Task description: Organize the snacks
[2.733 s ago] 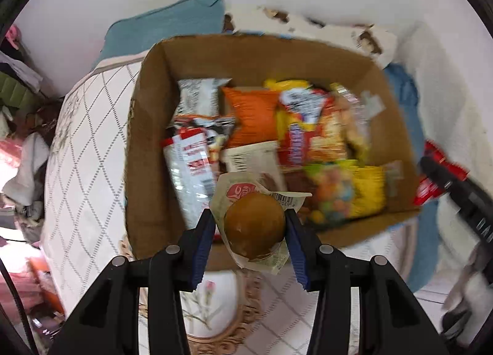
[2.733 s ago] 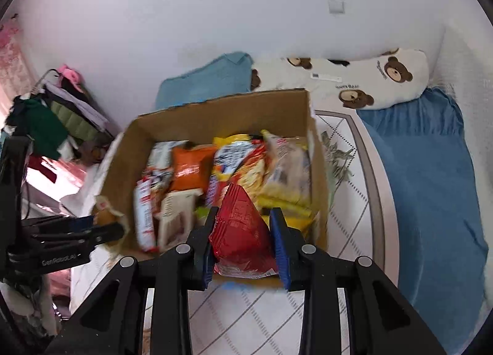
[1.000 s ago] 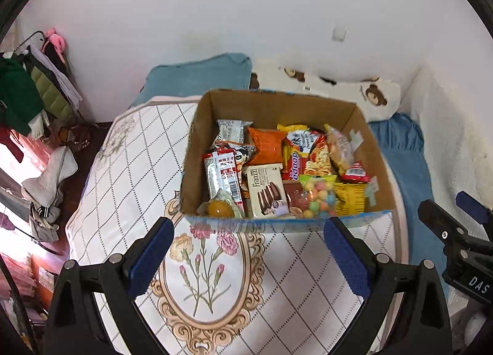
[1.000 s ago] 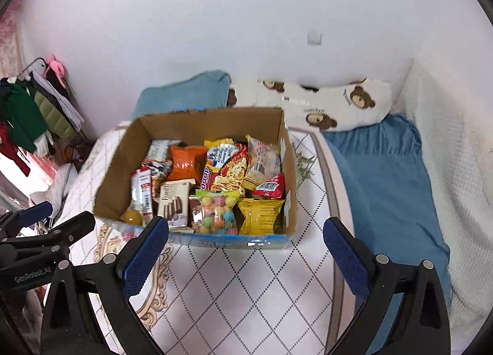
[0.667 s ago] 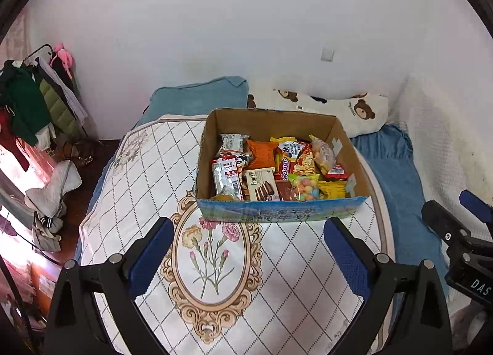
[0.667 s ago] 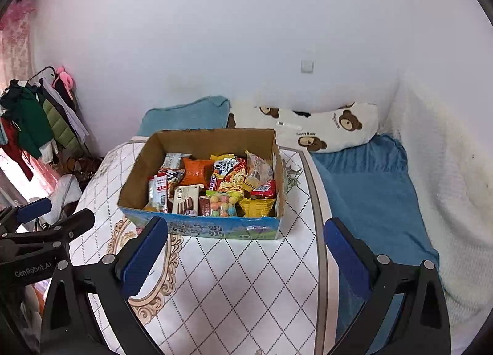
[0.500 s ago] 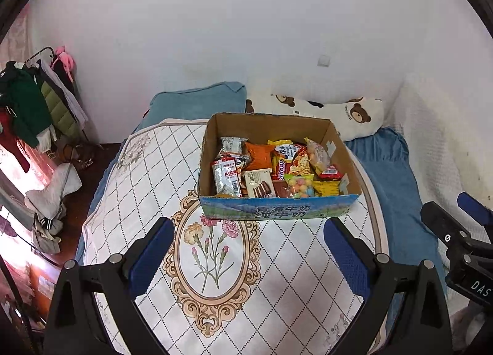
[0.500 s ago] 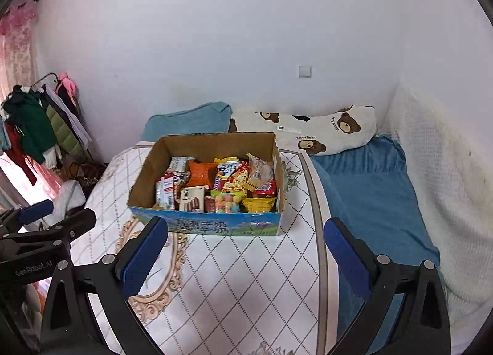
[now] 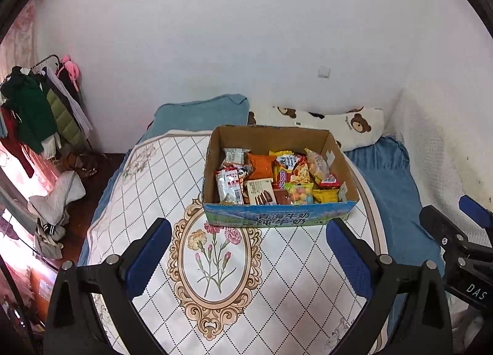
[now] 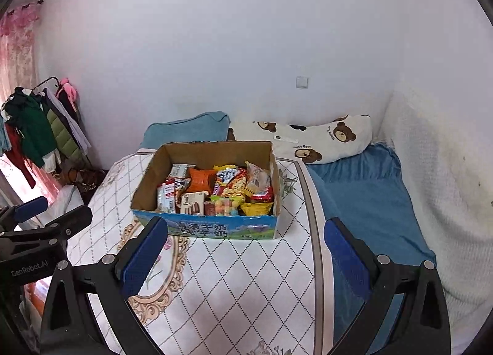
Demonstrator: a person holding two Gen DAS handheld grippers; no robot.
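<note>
One cardboard box is sitting in the middle of the frame, holding roughly a dozen snack packets; the pile is overlapping, so an exact count cannot be made. Among them one orange bag and one pack of coloured candy balls are showing. Two pillows are lying behind: one blue pillow, one bear-print pillow. Two grippers are showing, both with jaws spread wide: the left gripper and the right gripper.

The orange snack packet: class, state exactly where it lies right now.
In both wrist views the orange snack packet lies inside the cardboard box, toward its back wall, left of the red-and-yellow noodle packet.
</note>
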